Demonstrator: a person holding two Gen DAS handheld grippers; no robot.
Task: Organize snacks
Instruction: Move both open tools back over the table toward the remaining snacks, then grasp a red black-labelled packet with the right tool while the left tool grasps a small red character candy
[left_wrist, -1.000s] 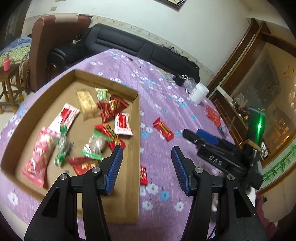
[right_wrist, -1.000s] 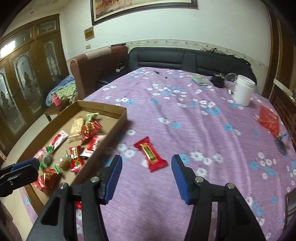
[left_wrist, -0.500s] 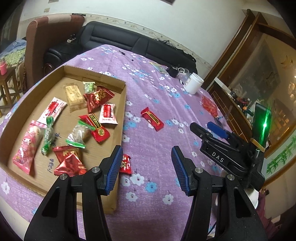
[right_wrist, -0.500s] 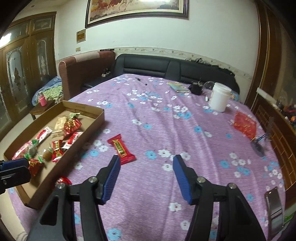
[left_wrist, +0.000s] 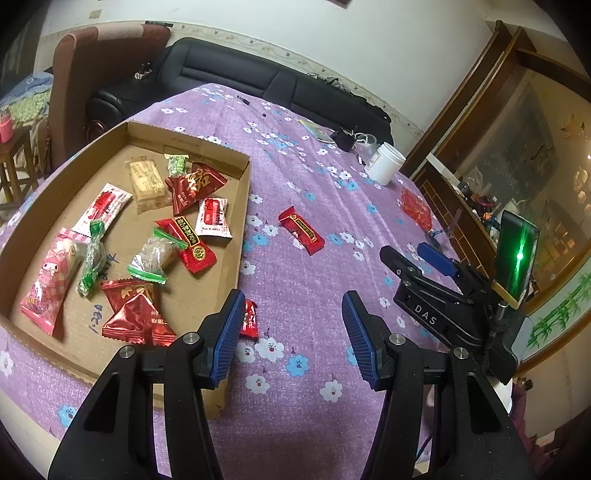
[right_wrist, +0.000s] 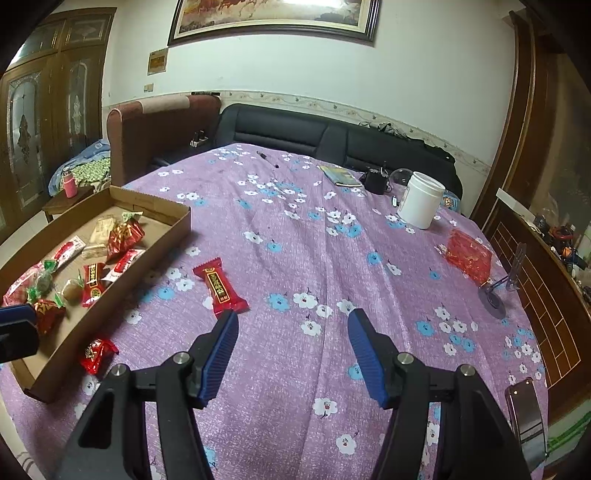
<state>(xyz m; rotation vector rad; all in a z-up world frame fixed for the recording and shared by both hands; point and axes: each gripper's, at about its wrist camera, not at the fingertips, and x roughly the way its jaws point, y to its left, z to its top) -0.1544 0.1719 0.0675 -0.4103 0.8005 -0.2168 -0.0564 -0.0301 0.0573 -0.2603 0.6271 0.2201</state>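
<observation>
A shallow cardboard tray (left_wrist: 243, 206) on the purple flowered cloth holds several wrapped snacks, red, green, pink and tan. A red bar snack (left_wrist: 301, 236) lies on the cloth right of the tray. A small red packet (left_wrist: 248, 325) lies against the tray's outer wall, just beyond my left fingertip. My left gripper (left_wrist: 291, 299) is open and empty above the cloth near the tray's corner. My right gripper (right_wrist: 292, 315) is also open and empty. The red bar (right_wrist: 220, 288) lies just ahead of its left finger, and the small packet (right_wrist: 96, 352) and the tray (right_wrist: 155, 236) sit further left.
A white jar (right_wrist: 421, 205), a red plastic bag (right_wrist: 467, 254) and a small metal stand (right_wrist: 495, 288) sit at the right. A phone (right_wrist: 526, 410) lies at the near right edge. A pen, a booklet and a black pouch lie far back by the black sofa.
The left view has slid right, off the tray towards its corner. The right view has swung right, so the red bar now sits left of its fingers. The right jaws stand slightly wider.
</observation>
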